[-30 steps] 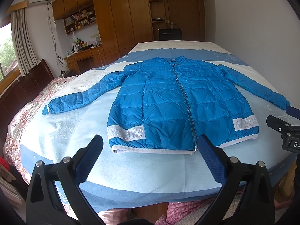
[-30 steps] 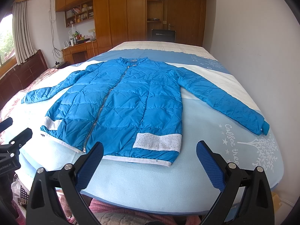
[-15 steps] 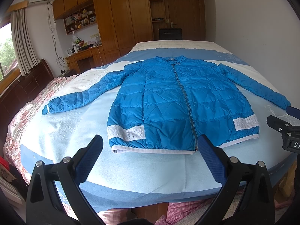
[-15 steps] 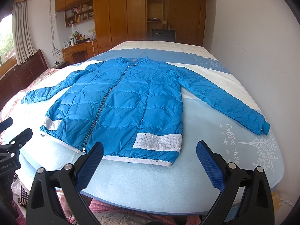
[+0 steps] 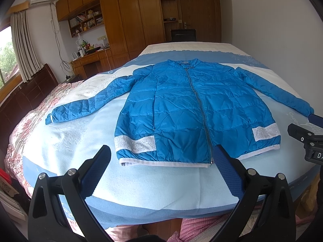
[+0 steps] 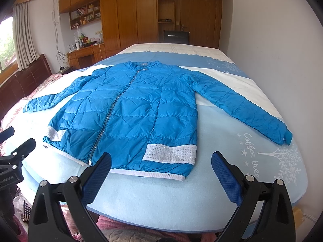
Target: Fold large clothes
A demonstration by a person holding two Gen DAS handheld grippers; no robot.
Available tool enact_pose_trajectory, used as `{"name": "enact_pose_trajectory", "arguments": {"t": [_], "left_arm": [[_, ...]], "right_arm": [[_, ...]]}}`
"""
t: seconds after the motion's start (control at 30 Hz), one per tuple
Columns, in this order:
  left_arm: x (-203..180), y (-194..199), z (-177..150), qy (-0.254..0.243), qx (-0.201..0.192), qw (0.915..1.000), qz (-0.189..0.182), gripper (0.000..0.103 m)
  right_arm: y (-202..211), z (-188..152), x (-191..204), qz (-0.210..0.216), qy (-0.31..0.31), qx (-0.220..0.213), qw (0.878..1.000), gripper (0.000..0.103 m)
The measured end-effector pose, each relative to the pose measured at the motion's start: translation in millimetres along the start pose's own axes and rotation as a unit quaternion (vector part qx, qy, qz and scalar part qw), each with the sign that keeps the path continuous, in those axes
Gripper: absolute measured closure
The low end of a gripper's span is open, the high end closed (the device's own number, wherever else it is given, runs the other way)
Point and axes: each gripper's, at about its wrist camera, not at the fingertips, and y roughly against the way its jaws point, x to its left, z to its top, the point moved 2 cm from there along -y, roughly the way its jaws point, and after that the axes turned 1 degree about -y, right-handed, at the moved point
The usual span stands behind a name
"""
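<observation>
A blue quilted jacket (image 5: 187,109) (image 6: 129,117) lies flat and zipped on the bed, front up, both sleeves spread out to the sides, white hem toward me. My left gripper (image 5: 161,169) hovers open just short of the hem, near the zipper's lower end. My right gripper (image 6: 161,171) is open too, in front of the hem at the jacket's right half. Neither touches the cloth. Each gripper shows at the other view's edge: the right gripper (image 5: 306,139) and the left gripper (image 6: 14,155).
The bed (image 5: 66,141) has a light blue cover with a pink quilt (image 5: 30,113) along its left side. A white wall (image 6: 282,40) runs close on the right. Wooden wardrobes (image 5: 129,16), a desk (image 5: 90,58) and a dark chair (image 5: 183,35) stand beyond.
</observation>
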Motion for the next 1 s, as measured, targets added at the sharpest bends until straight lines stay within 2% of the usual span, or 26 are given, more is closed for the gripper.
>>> {"name": "enact_pose_trajectory", "arguments": {"t": [0.17,0.33,0.43,0.5,0.6,0.8,0.93,1.0], "left_arm": [[-7,-10,1,-0.006,0.004,1.0000,0.006,0.003],[-21,-31,12,-0.024,0.028,0.9993,0.008,0.003],[-30,-57,22,-0.034,0.055,0.9974,-0.031,0.003],[-38,-83,30,-0.042,0.090,0.9927,-0.068,0.003],[-57,-115,45,-0.062,0.120,0.9866,-0.091,0.003],[-110,-164,93,-0.090,0.151,0.9715,-0.159,0.003],[-161,-188,128,-0.139,0.159,0.9602,-0.183,0.003],[-190,-202,149,-0.149,0.170,0.9510,-0.212,0.003]], "right_arm": [[-9,4,-3,-0.001,-0.003,-0.002,1.000,0.004],[-28,15,-30,0.005,-0.036,0.008,0.999,0.004],[-47,22,-54,0.011,-0.061,0.020,0.998,0.004],[-64,26,-78,0.023,-0.088,0.040,0.995,0.004],[-80,30,-115,0.026,-0.127,0.056,0.990,0.004],[-94,34,-209,0.002,-0.203,0.065,0.977,0.004],[-94,33,-280,-0.038,-0.262,0.068,0.962,0.004],[-95,29,-313,-0.055,-0.290,0.075,0.953,0.004]]}}
